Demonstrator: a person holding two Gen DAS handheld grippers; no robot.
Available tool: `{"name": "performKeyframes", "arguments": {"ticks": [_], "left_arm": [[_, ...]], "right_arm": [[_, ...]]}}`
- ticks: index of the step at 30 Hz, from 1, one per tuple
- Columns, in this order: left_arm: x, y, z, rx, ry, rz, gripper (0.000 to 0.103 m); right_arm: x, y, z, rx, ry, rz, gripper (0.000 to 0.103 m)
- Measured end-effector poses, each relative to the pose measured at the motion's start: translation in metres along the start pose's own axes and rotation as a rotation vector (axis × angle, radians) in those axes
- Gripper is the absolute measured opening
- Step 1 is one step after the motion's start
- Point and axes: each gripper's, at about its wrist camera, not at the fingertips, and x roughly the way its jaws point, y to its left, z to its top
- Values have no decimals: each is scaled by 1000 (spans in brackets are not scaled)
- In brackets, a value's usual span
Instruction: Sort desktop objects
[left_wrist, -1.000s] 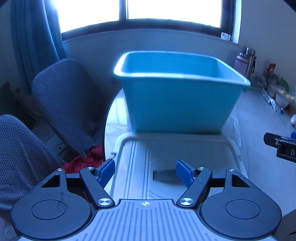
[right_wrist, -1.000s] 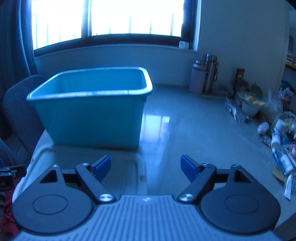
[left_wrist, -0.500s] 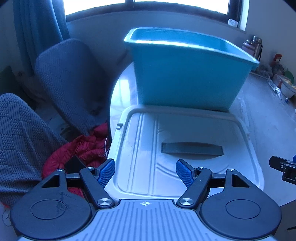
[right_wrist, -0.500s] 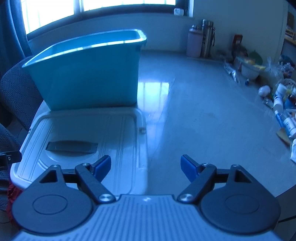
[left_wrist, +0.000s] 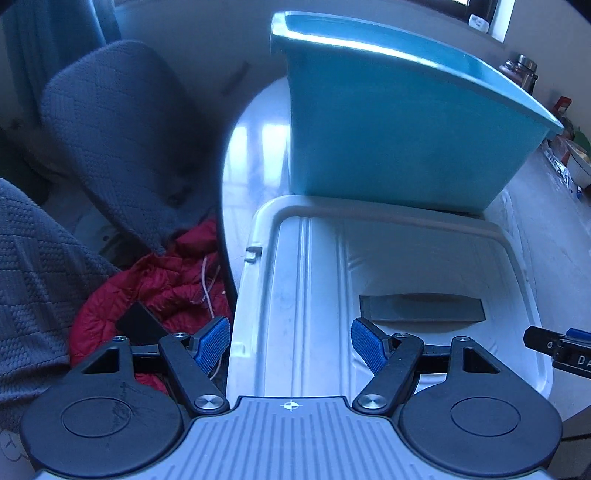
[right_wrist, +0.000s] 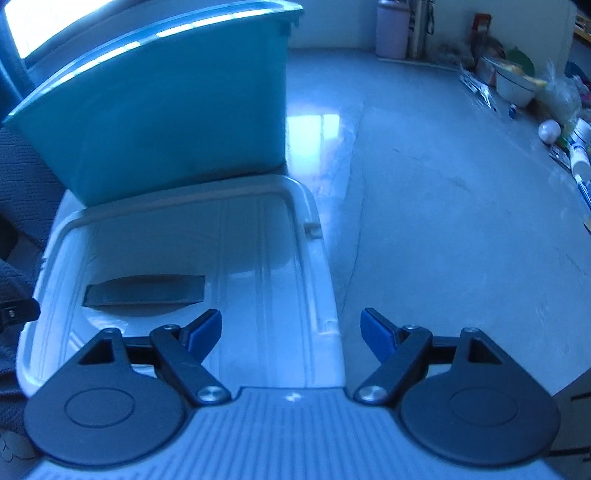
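The big white plastic lid (left_wrist: 399, 266) lies flat, teal plastic tub (left_wrist: 388, 129) at twelve o'clock. Both the left gripper (left_wrist: 290, 349) and the right gripper (right_wrist: 291, 332) have wide, empty jaws.

The teal bin (left_wrist: 388, 122) at upper centre is showing as smooth plastic with a glossy rim. The white lid (left_wrist: 388, 266) below it is presenting moulded, ribbed plastic with a slight sheen. The tabletop (right_wrist: 443, 203) is reflecting window light, reading as polished. At left, the chair (left_wrist: 122, 129) is showing matt, quilted grey cloth; the red fabric (left_wrist: 159, 288) is looking puffy and slightly shiny.
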Motion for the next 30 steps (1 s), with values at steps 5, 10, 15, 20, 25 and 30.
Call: {"name": "performKeyframes", "arguments": {"ticks": [5,10,15,20,25,30], "left_arm": [[15,3,12,27,35,-25,75],[21,2,22,9,58,-41,75],[29,-5,28,9,85,-37,75],[43,-9,32,21,115,-19,77],[48,-14,34,41,127,-17,85],[50,-16,38,54,141,-17,86]], "right_arm": [[8,0,4,52,27,-20,82],[16,1,12,16,61,8,82],[23,0,20,-12,88,27,82],[35,-5,26,-12,126,29,82],[46,-10,26,19,166,57,82],[48,-5,25,17,177,76,85]]}}
